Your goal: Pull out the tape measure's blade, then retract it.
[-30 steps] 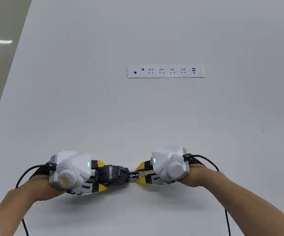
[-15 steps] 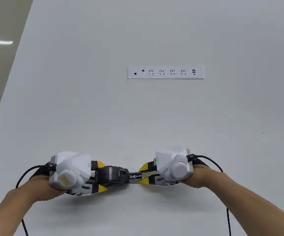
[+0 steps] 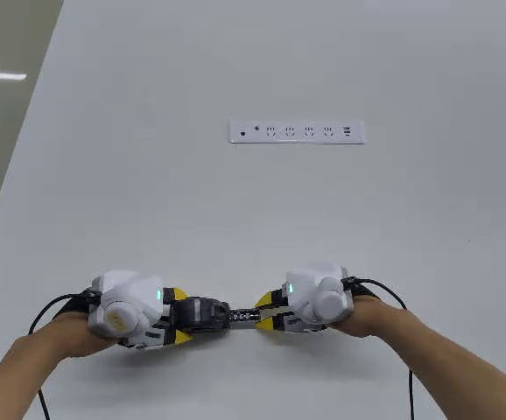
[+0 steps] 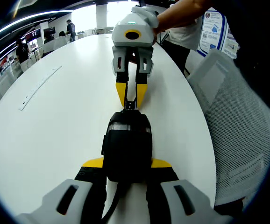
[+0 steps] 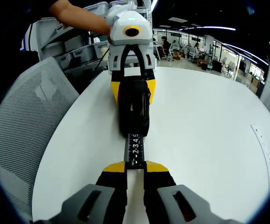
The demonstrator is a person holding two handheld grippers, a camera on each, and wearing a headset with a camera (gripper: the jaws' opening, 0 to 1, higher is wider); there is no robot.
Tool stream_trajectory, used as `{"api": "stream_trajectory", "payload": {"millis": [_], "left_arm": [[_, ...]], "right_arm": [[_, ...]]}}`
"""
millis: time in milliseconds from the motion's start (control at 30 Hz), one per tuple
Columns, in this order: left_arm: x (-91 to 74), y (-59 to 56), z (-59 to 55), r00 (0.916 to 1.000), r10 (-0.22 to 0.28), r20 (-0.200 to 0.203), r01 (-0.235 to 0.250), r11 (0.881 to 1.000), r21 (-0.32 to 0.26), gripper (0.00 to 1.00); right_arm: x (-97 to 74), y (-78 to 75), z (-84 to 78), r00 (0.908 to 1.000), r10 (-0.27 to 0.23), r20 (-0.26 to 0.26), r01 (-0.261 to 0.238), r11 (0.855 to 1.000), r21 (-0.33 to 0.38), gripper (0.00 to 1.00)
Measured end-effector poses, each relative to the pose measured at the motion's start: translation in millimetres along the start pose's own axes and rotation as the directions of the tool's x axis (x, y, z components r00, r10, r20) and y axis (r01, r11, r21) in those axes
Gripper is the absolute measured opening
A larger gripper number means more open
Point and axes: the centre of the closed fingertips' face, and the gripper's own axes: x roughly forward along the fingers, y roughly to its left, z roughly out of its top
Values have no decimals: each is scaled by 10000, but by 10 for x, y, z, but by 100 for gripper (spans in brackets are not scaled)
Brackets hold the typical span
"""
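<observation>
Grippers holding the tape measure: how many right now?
2. The left gripper clamps the tape measure case; the right gripper pinches the blade at its tip.

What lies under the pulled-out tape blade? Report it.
Bare white table shows either side of the blade; the strip directly beneath is covered by it. The right hand-held gripper hides the blade's tip.

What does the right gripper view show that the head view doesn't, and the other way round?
Right gripper view: the numerals printed on the blade, a mesh chair by the table, an office behind. Head view: the person's forearms and the power strip with its sockets, seen from above. Both: the left gripper shut on the black tape measure, the right gripper pinching the short drawn-out blade.
</observation>
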Motion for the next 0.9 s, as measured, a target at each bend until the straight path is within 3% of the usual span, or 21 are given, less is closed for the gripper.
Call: {"api": "stream_trajectory", "payload": {"millis": [900], "left_arm": [[3, 6, -5, 10000, -7, -71, 7, 10000, -22, 28]], "right_arm": [[-203, -7, -165, 9999, 12, -146, -11, 10000, 44, 10]]}}
